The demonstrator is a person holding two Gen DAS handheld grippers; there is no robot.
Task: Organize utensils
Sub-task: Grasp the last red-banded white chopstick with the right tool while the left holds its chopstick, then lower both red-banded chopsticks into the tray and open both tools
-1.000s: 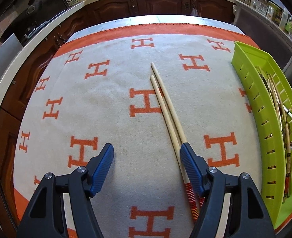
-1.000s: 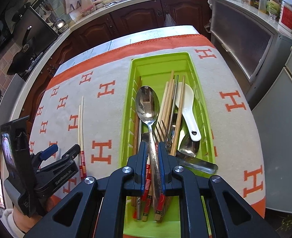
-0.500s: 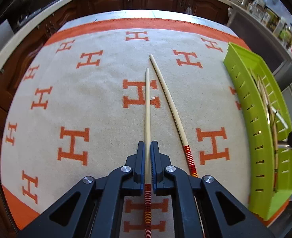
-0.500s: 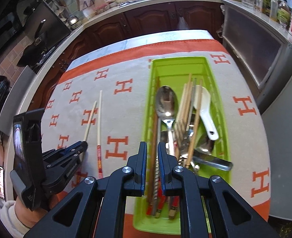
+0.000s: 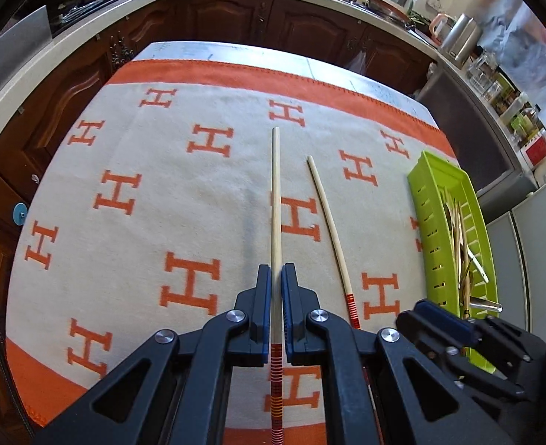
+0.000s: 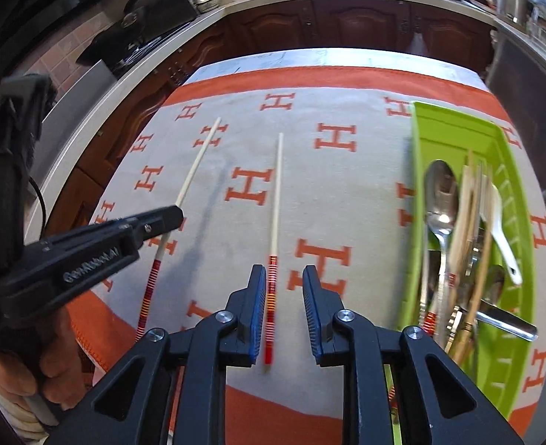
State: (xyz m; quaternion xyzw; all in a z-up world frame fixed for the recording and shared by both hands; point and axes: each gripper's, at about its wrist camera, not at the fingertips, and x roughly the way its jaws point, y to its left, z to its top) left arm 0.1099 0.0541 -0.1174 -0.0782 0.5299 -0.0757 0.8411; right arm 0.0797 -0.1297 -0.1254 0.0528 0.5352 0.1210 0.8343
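Observation:
My left gripper (image 5: 276, 271) is shut on a pale chopstick (image 5: 275, 193) with a red-striped end, held a little above the H-patterned cloth. In the right wrist view that left gripper (image 6: 174, 218) comes in from the left with the chopstick (image 6: 198, 156) slanting through it. A second matching chopstick (image 5: 326, 218) lies flat on the cloth. My right gripper (image 6: 284, 275) hangs over its striped end (image 6: 271, 282). Its jaws are opening; the stick lies between them, close to the left pad, and is not pressed. The green tray (image 6: 458, 126) stands to the right.
The tray holds a metal spoon (image 6: 441, 193), a white spoon (image 6: 499, 218), several wooden chopsticks and other cutlery. A person's hand (image 6: 54, 371) grips the left tool. Dark cabinets and a counter ring the table; the cloth's orange border (image 5: 235, 70) marks its far edge.
My left gripper shut on one chopstick and lifted it. My right gripper let go of the metal spoon in the tray, swung left over the other chopstick, and its jaws parted.

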